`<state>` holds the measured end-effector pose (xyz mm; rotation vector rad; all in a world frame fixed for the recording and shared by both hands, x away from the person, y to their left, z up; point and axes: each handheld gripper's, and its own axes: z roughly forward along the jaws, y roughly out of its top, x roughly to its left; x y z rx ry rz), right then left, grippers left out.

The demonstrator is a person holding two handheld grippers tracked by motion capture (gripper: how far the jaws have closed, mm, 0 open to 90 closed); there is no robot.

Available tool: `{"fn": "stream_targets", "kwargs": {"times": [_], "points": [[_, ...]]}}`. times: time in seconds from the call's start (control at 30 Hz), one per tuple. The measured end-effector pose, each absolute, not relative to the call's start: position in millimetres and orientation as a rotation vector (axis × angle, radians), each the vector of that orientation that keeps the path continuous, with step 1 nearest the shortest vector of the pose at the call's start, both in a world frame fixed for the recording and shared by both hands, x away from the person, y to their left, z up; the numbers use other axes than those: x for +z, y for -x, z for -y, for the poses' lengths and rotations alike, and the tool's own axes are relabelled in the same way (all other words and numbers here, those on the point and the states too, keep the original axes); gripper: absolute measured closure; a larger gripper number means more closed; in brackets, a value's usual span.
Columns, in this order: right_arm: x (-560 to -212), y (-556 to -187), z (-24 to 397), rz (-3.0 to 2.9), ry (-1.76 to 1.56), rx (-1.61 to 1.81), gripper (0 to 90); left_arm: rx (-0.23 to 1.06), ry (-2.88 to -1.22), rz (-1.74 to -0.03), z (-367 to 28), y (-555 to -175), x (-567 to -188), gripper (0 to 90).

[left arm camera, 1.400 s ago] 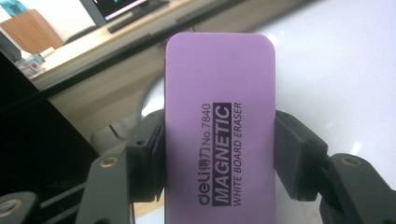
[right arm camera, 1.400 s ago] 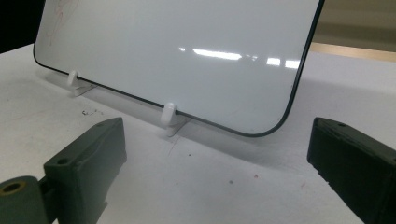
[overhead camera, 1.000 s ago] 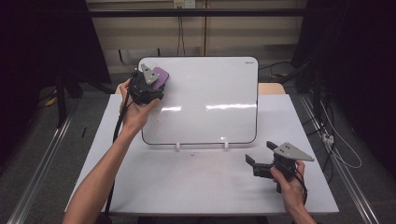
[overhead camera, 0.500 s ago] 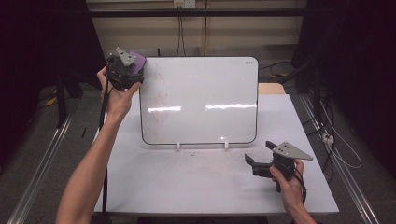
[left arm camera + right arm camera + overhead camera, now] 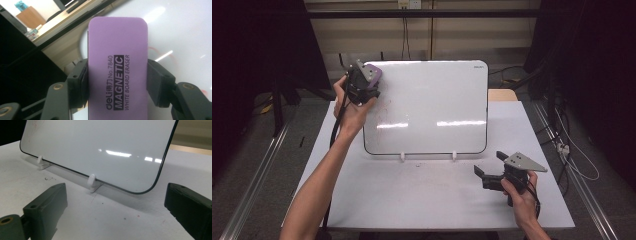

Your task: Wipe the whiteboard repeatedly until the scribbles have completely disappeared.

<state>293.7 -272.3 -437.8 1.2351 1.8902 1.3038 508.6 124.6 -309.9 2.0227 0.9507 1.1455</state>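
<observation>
A white board (image 5: 432, 105) leans upright on the table, with faint red smears (image 5: 384, 107) near its left side. My left gripper (image 5: 363, 82) is at the board's top left corner, shut on a purple magnetic eraser (image 5: 373, 74). In the left gripper view the eraser (image 5: 117, 67) stands between both pads, with the board (image 5: 180, 37) and a red smear (image 5: 162, 53) behind it. My right gripper (image 5: 486, 177) rests low on the table at the front right, open with nothing between its jaws. In its own view, the right gripper (image 5: 117, 205) faces the board's lower edge (image 5: 100, 142).
Two white clip feet (image 5: 402, 157) (image 5: 454, 156) hold the board up. The white table (image 5: 422, 195) has open surface in front of the board. A cable (image 5: 337, 120) trails from the left gripper along the forearm. Metal rails (image 5: 257, 170) run along both sides of the table.
The left hand swung the eraser up and out past the board's left edge, then came back right onto the top left corner. The right gripper has stayed put.
</observation>
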Motion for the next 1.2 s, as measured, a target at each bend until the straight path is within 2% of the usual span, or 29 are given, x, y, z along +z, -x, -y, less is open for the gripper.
{"fn": "stream_targets", "kwargs": {"times": [0.2, 0.37, 0.5, 0.87, 0.97, 1.2], "points": [[-438.4, -295.0, 270.4, -1.896, -1.234, 1.303, 4.4, 1.104, -2.005, -0.932, -123.8, -507.1, -310.6, 41.4], [-438.8, -295.1, 270.5, -1.897, -1.236, 1.307, 4.4, 1.175, -1.973, -0.981, -135.9, -521.0, -293.7, 41.4], [-438.8, -294.5, 271.2, -1.897, -1.234, 1.305, 4.4, 1.166, -1.961, -1.025, -141.7, -527.2, -286.6, 41.4], [-438.4, -295.6, 269.0, -1.9, -1.23, 1.303, 4.5, 1.155, -2.053, -0.918, -109.8, -510.8, -303.1, 41.4], [-438.4, -295.3, 269.5, -1.898, -1.231, 1.303, 4.5, 1.146, -2.033, -0.91, -116.6, -514.1, -300.4, 41.4], [-438.6, -295.2, 272.3, -1.894, -1.236, 1.306, 4.5, 1.172, -1.954, -1.028, -144.3, -530.3, -287.7, 41.4]]}}
